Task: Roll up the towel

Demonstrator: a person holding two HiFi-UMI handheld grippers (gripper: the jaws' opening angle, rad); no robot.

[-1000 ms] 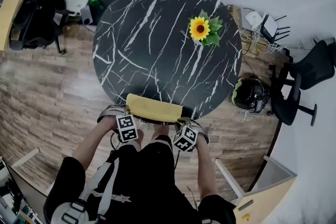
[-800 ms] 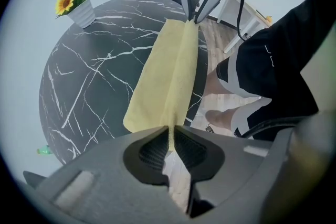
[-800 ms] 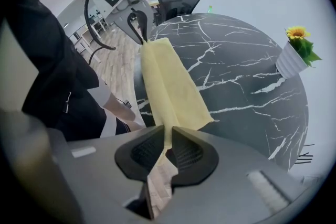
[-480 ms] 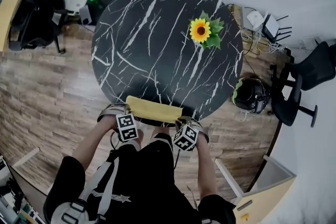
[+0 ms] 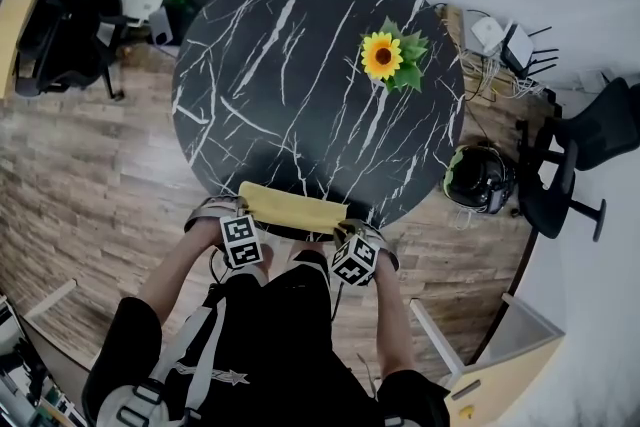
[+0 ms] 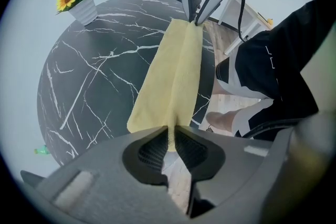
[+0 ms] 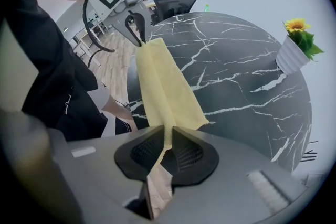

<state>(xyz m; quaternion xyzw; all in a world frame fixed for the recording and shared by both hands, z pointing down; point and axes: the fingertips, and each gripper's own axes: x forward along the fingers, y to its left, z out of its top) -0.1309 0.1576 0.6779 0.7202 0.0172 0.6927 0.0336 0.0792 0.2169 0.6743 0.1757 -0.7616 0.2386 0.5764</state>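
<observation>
A yellow towel (image 5: 292, 207) lies folded into a narrow strip along the near edge of the round black marble table (image 5: 300, 65). My left gripper (image 5: 236, 220) is shut on the towel's left end, and the cloth (image 6: 170, 73) runs from between its pads away to the other gripper (image 6: 198, 18). My right gripper (image 5: 345, 233) is shut on the right end, with the towel (image 7: 163, 89) stretched from its pads toward the left gripper (image 7: 139, 39). Part of the strip hangs past the table edge, above the person's legs.
A potted sunflower (image 5: 385, 58) stands at the table's far right. Office chairs (image 5: 60, 15) are on the left and another chair (image 5: 575, 155) on the right. A helmet (image 5: 478, 180) lies on the wooden floor beside the table, with cables and boxes (image 5: 500, 45) beyond it.
</observation>
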